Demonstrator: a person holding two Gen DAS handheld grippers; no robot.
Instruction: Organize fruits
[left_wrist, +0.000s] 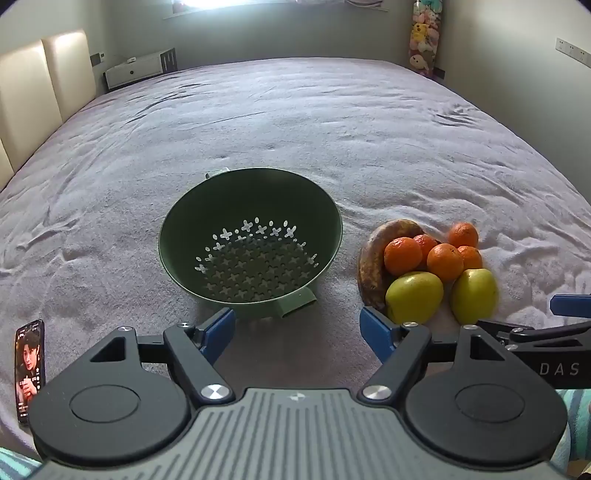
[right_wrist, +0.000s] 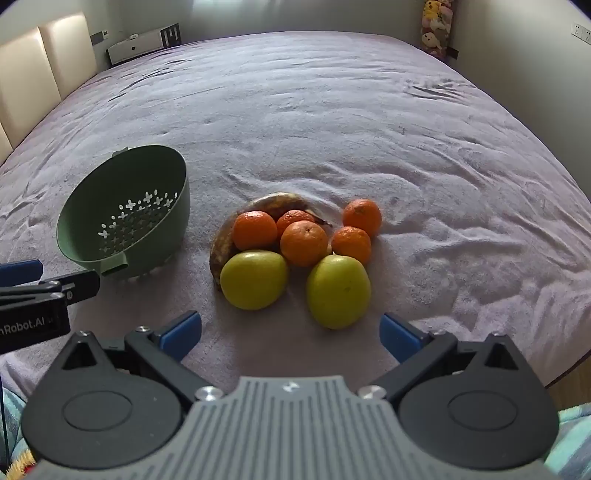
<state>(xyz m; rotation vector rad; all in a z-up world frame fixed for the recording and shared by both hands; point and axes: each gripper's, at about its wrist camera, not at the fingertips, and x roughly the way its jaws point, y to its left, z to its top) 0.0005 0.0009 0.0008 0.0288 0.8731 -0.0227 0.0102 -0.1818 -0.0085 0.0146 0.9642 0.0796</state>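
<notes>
A green colander (left_wrist: 251, 240) (right_wrist: 125, 214) sits tilted toward me on the purple bedspread; nothing lies in it. To its right lies a pile of fruit: a browned banana (left_wrist: 371, 258) (right_wrist: 273, 203), several tangerines (left_wrist: 445, 260) (right_wrist: 304, 242) and two yellow-green apples (left_wrist: 413, 295) (right_wrist: 338, 290). My left gripper (left_wrist: 297, 332) is open and empty, just in front of the colander. My right gripper (right_wrist: 290, 334) is open and empty, just in front of the apples; it also shows at the right edge of the left wrist view (left_wrist: 570, 306).
A phone (left_wrist: 29, 369) with a lit screen lies on the bed at the near left. A cream headboard (left_wrist: 44, 81) stands at the left, a white cabinet (left_wrist: 136, 68) at the back, and a column of plush toys (left_wrist: 424, 37) in the far right corner.
</notes>
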